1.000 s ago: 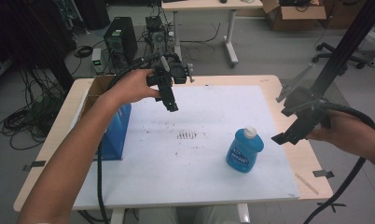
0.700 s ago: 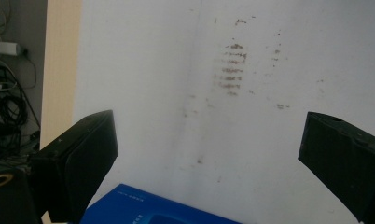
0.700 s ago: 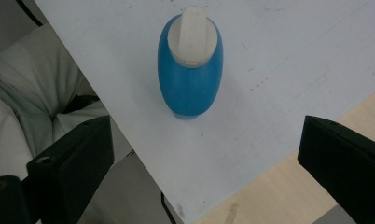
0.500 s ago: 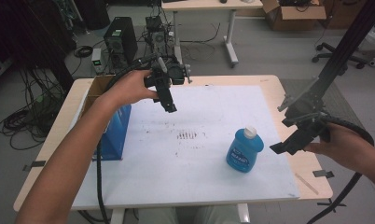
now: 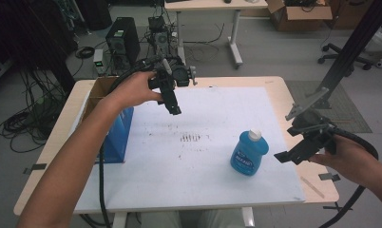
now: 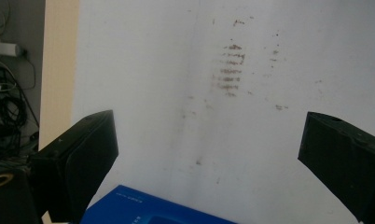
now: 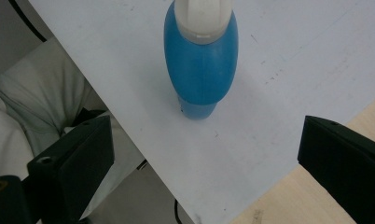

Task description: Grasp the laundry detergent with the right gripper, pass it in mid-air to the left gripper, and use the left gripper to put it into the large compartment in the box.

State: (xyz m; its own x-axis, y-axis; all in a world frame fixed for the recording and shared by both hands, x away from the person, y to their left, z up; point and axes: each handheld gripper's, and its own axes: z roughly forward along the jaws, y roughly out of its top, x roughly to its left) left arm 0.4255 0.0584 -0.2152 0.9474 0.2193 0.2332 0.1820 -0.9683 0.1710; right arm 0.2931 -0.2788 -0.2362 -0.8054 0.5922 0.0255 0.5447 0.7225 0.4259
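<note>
Your right gripper (image 5: 286, 156) hovering just beside blue bottle (image 5: 248, 153), jaws spread wide, nothing between them. Bottle standing upright on white mat (image 5: 213, 114), near its front right part, white cap (image 7: 202, 16) on top; in right gripper view it is sitting ahead of jaws, apart from both. Your left gripper (image 5: 175, 108) hanging above mat's far left area, jaws released, empty. Blue box (image 5: 115, 137) at mat's left edge, possibly open cardboard behind it.

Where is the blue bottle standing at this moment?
In the high view the blue bottle stands upright on the white mat, right of centre, just left of the open right gripper.
</note>
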